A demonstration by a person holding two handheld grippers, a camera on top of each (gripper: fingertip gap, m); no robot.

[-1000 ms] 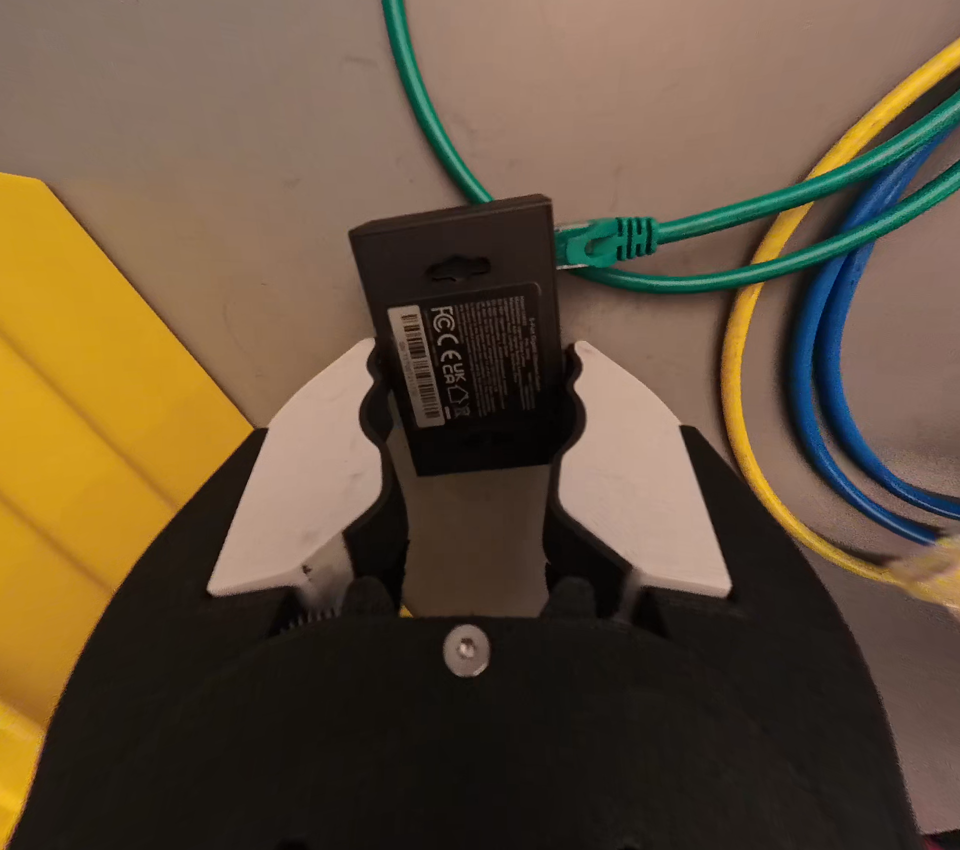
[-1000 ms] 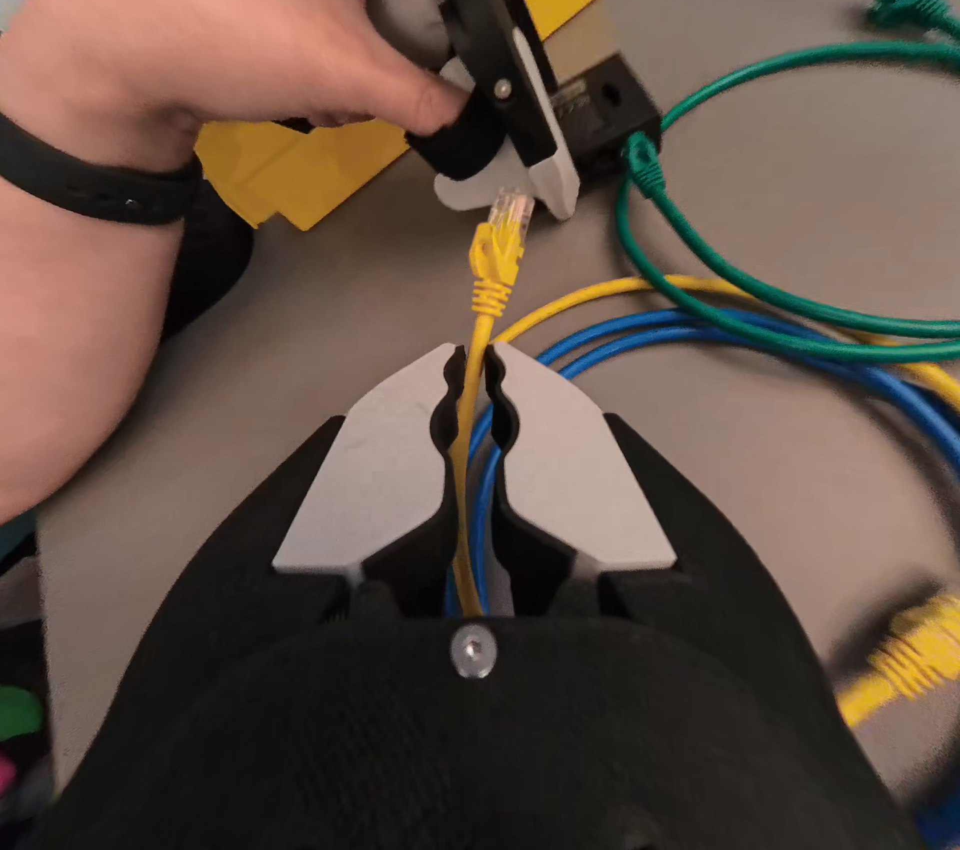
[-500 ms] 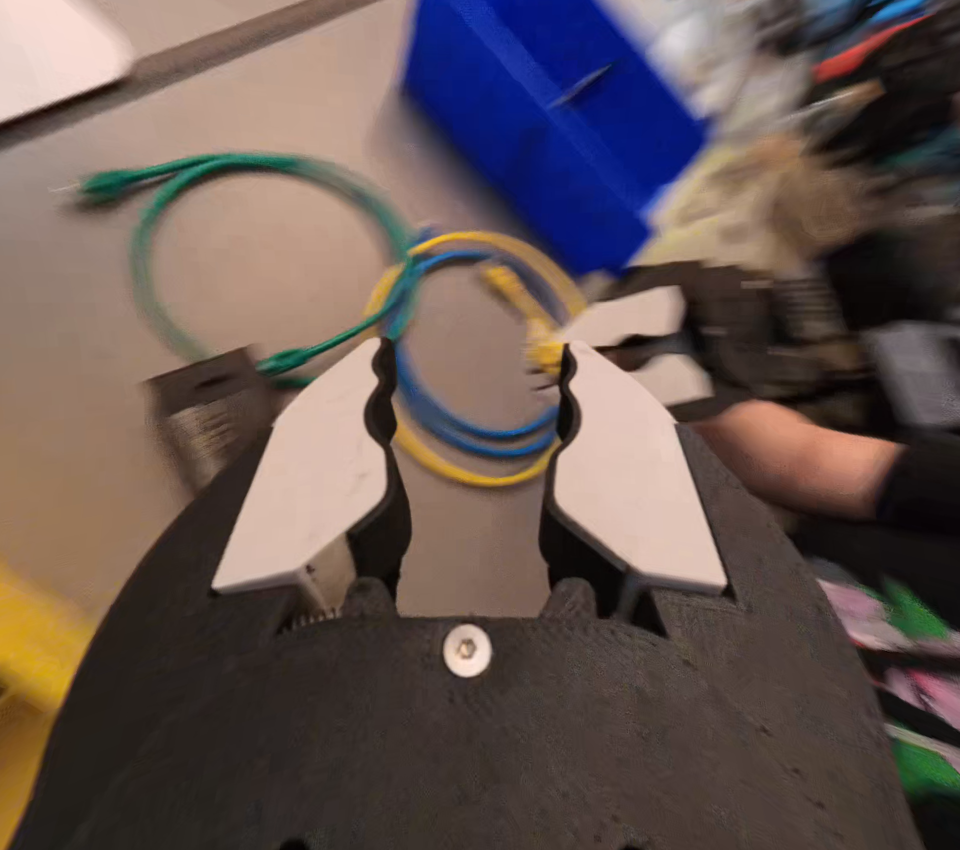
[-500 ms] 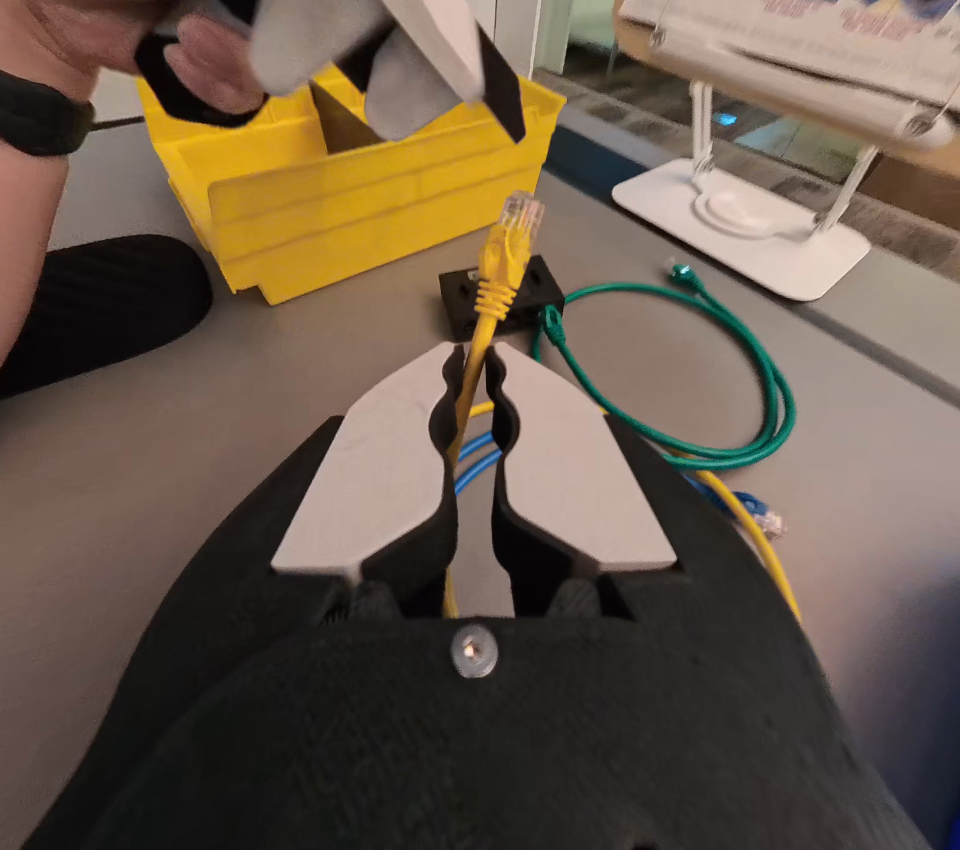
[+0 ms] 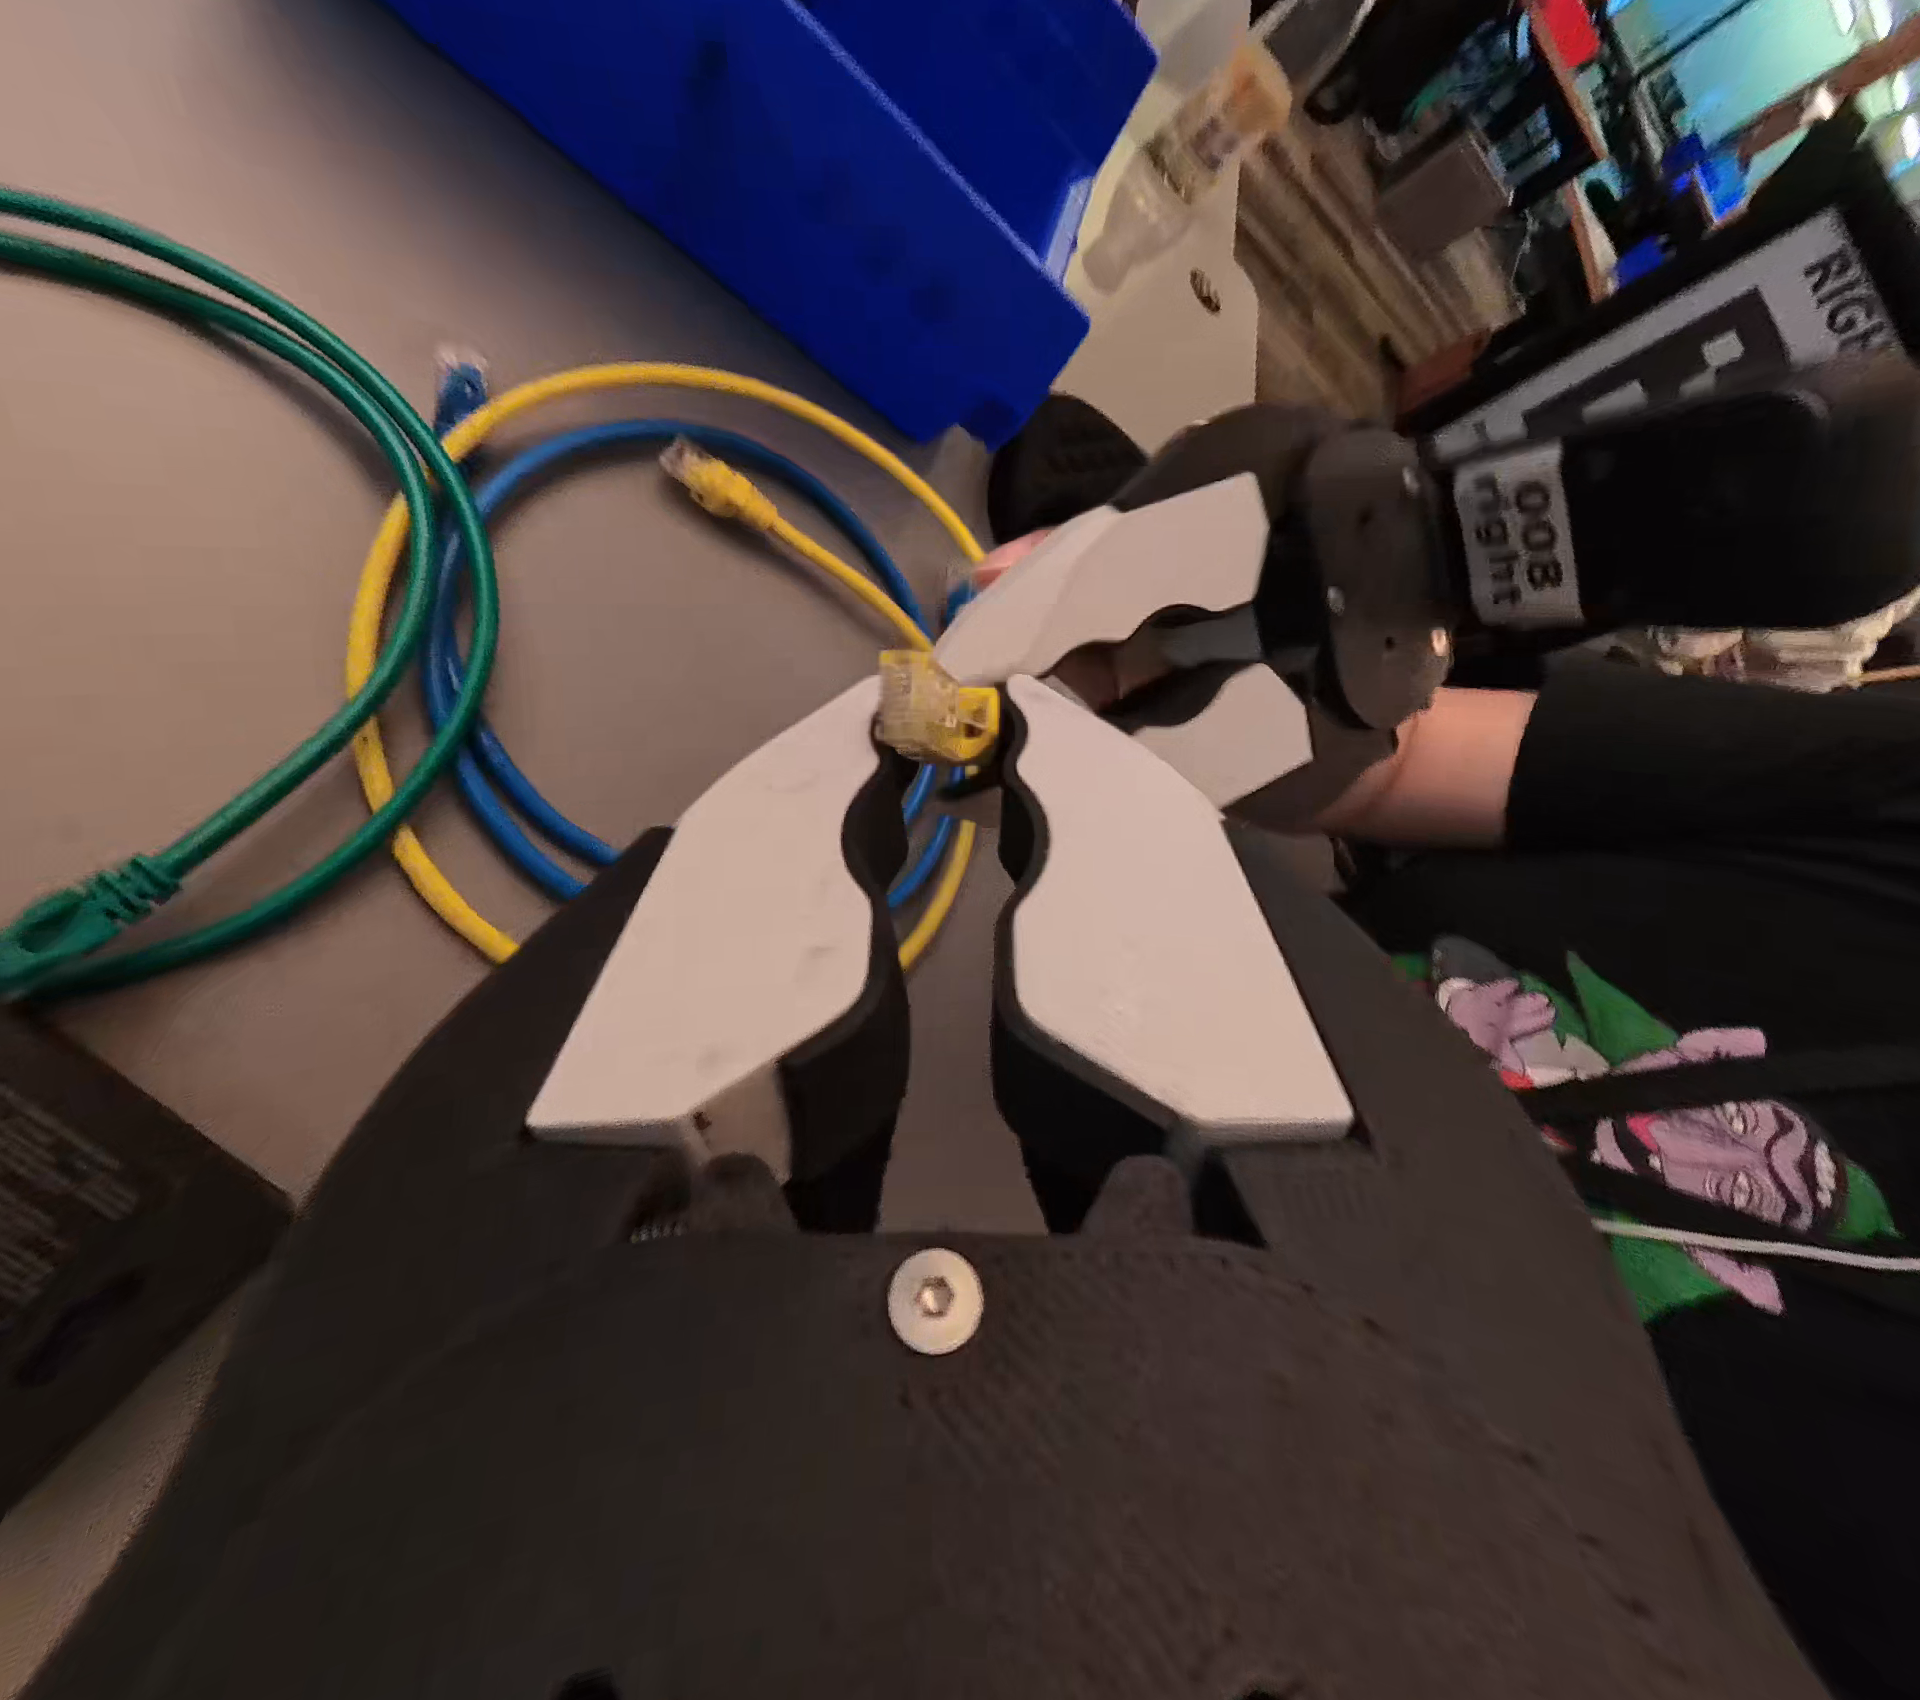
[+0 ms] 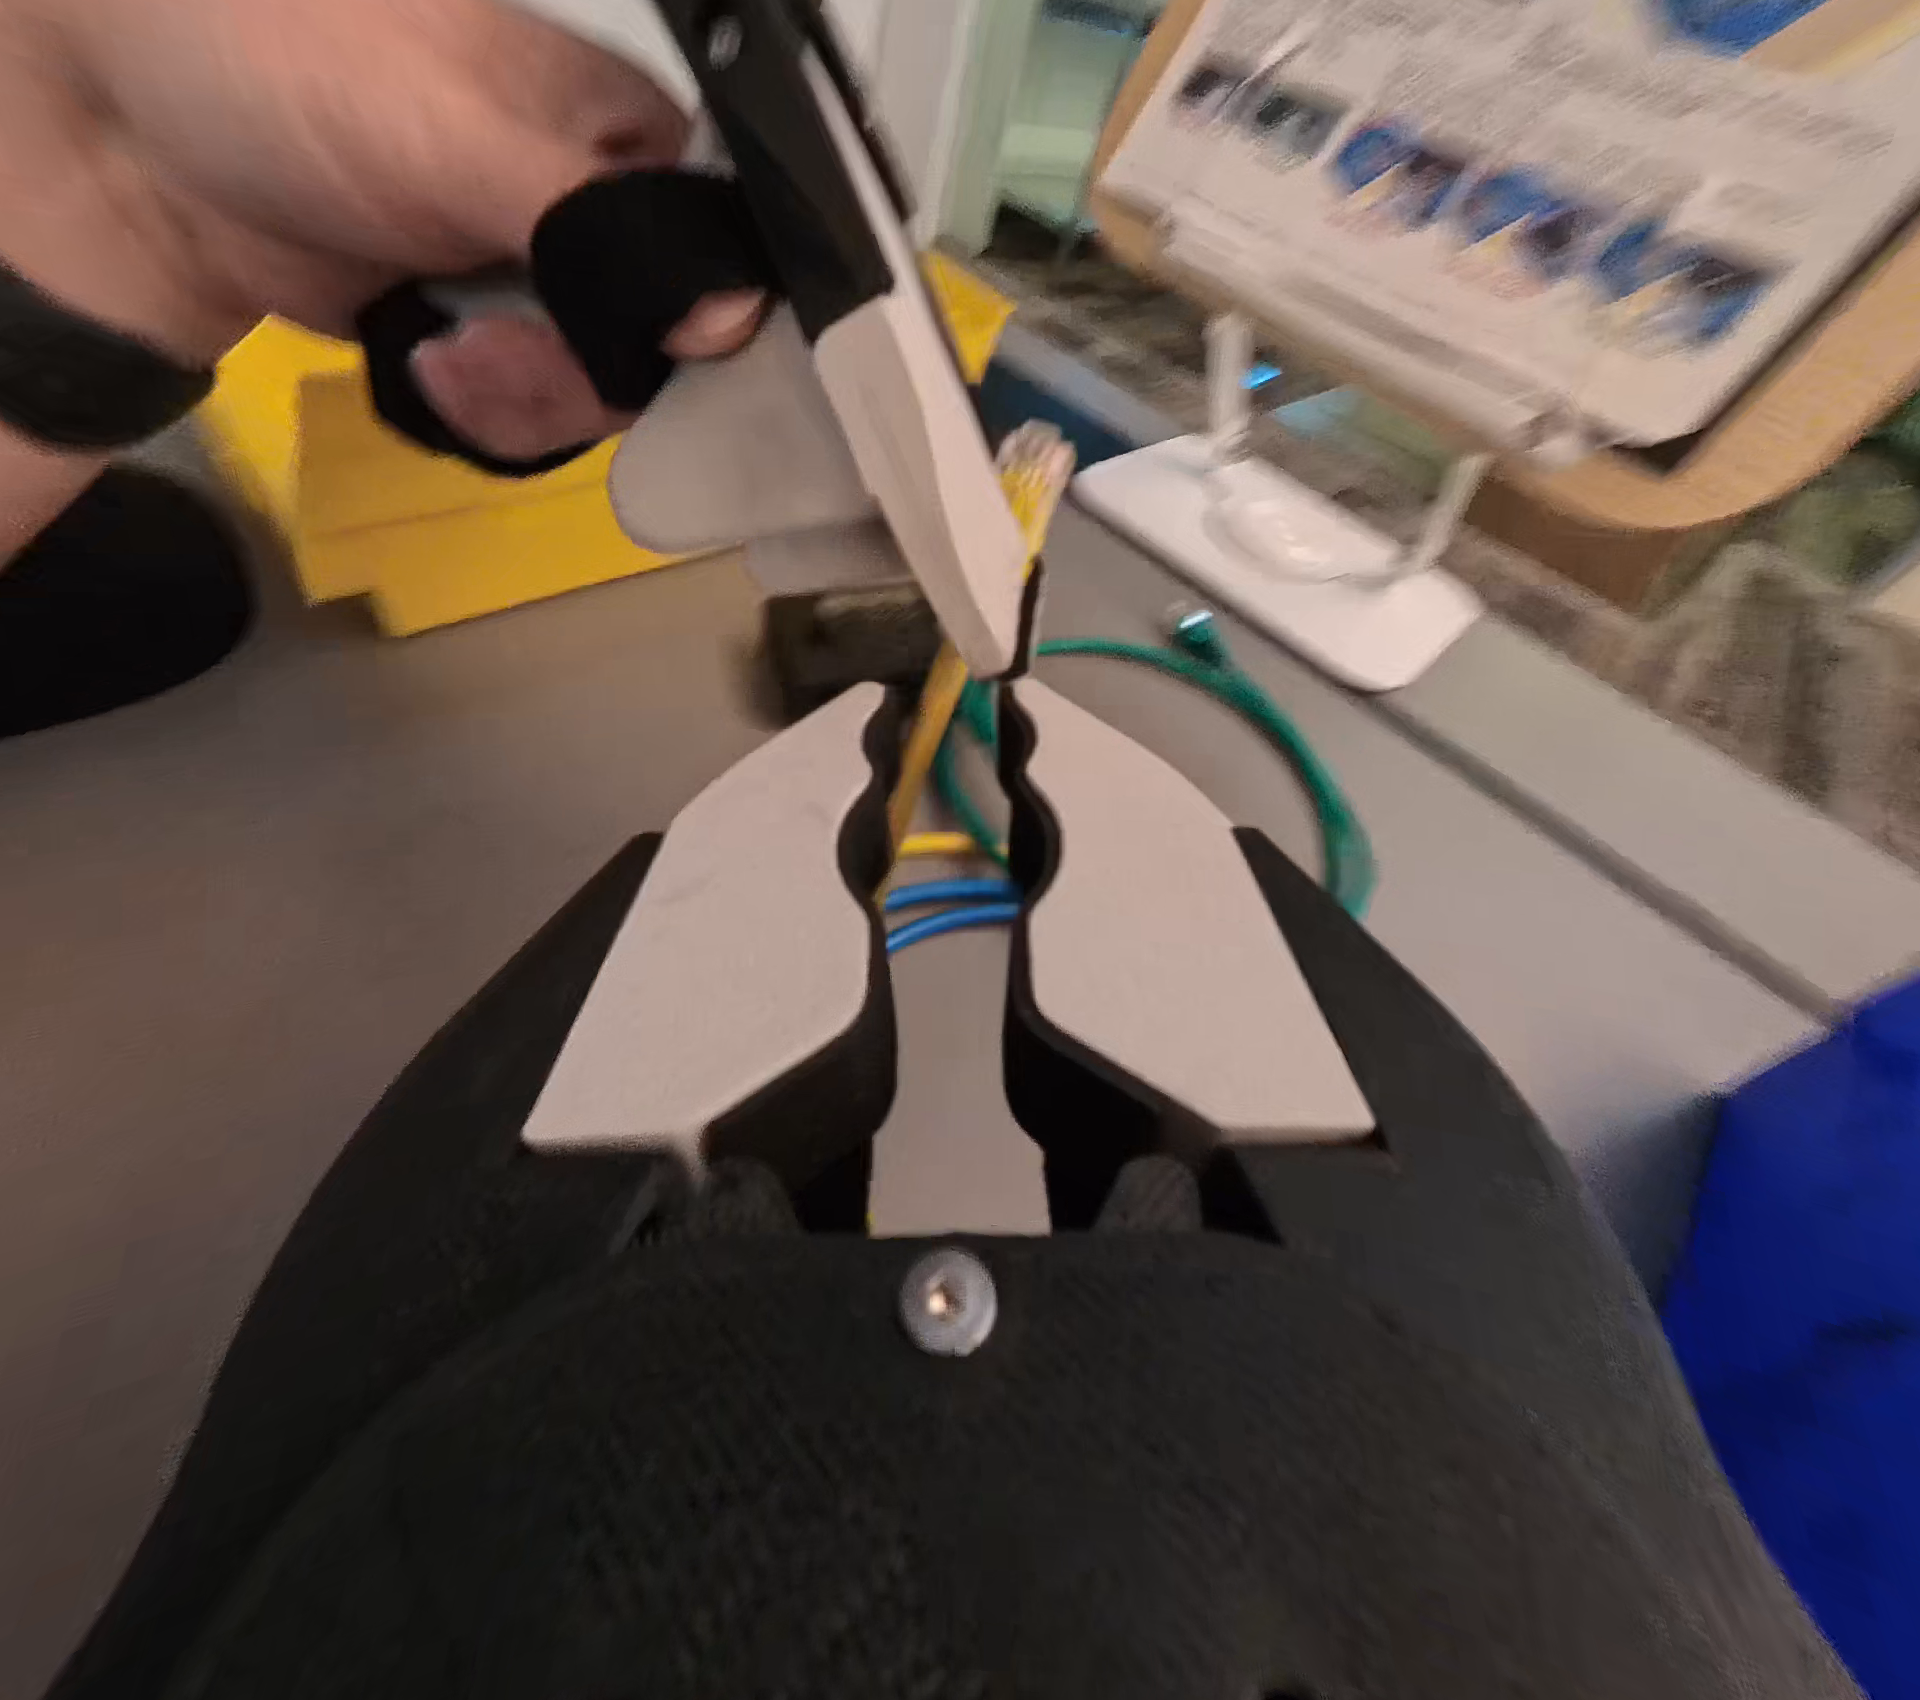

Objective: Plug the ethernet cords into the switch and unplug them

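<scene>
My left gripper (image 5: 940,710) is shut on the yellow ethernet plug (image 5: 925,705), pinched at its fingertips above the table. In the right wrist view the plug (image 6: 1029,476) sticks up beside the left gripper's finger (image 6: 935,528). My right gripper (image 6: 943,705) is open. The yellow cord (image 6: 920,757) runs loosely between its pads, leaning on the left one. It also shows in the left wrist view (image 5: 1091,580), just behind the plug. The black switch (image 5: 62,1183) lies on the table with a green plug (image 5: 83,912) at its side. It is partly hidden in the right wrist view (image 6: 831,632).
A green cord (image 5: 416,507), a blue cord (image 5: 457,715) and the yellow cord's other plug (image 5: 717,492) lie coiled on the grey table. A blue bin (image 5: 675,40) stands behind them. A yellow bin (image 6: 416,507) and a white display stand (image 6: 1299,549) are beyond the switch. My two grippers' fingertips are within a few centimetres of each other. From either gripper's tips it is about 15 centimetres to the black switch (image 5: 62,1183). Look for it in the right wrist view (image 6: 867,653) too.
My left gripper let go of the switch, swung over and closed on the yellow plug. My right gripper lifted the cord, then its pads opened off it.
</scene>
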